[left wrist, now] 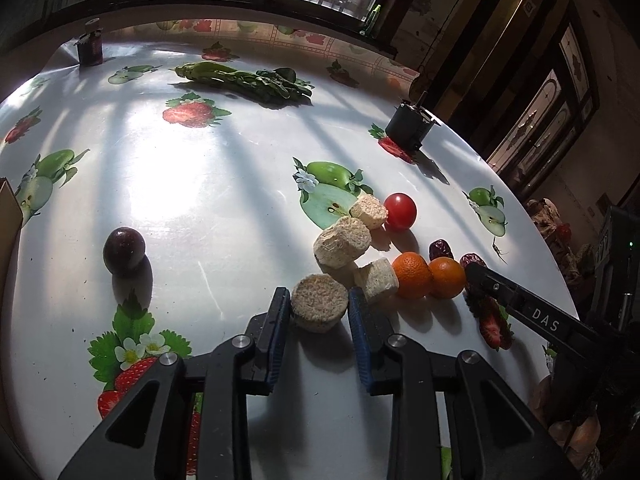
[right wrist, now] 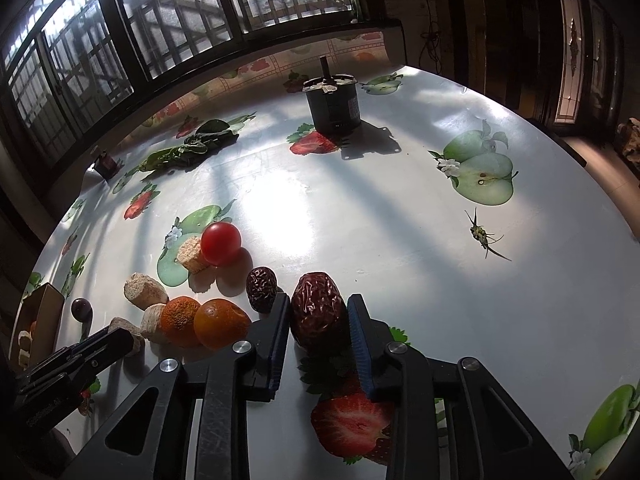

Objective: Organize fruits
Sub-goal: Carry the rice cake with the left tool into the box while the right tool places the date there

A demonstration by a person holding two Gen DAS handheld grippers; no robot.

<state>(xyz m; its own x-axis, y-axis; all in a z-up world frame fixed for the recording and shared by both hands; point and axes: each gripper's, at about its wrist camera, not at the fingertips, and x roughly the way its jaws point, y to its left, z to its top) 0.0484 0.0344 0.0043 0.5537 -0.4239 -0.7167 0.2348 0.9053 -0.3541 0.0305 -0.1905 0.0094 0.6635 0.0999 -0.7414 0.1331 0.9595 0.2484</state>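
While both grippers stand at the near edge of the fruit cluster, sorting appears to be at an early stage. The left gripper (left wrist: 319,312) has its jaws closed against the sides of a pale cylindrical piece (left wrist: 319,302), which sits on the table (left wrist: 200,184); the right gripper (right wrist: 319,324) is clamped on a large red date (right wrist: 318,314), also low at the table surface.

Items not yet sorted, by the left wrist view:
- 3 further pale cylindrical pieces (left wrist: 344,240) lie just beyond the held one.
- 2 oranges (left wrist: 430,274) sit touching each other, right of those pieces.
- 1 cherry tomato (left wrist: 400,212) lies farther back, beside the farthest pale piece.
- 1 smaller date (right wrist: 261,288) rests just left of the held date.
- 1 dark round fruit (left wrist: 123,256) sits well apart on the left.

At the far left edge of the right wrist view, a cardboard box (right wrist: 44,320) appears to hold a few pale pieces and something orange; contents are too small to confirm. If this is the receiving container, a small share is done.

Leafy greens (left wrist: 244,78) and a black cylindrical device (left wrist: 408,124) lie on the far side, clear of the work.

Judgement: most fruit remains loose; 2 picks are in hand, neither lifted.
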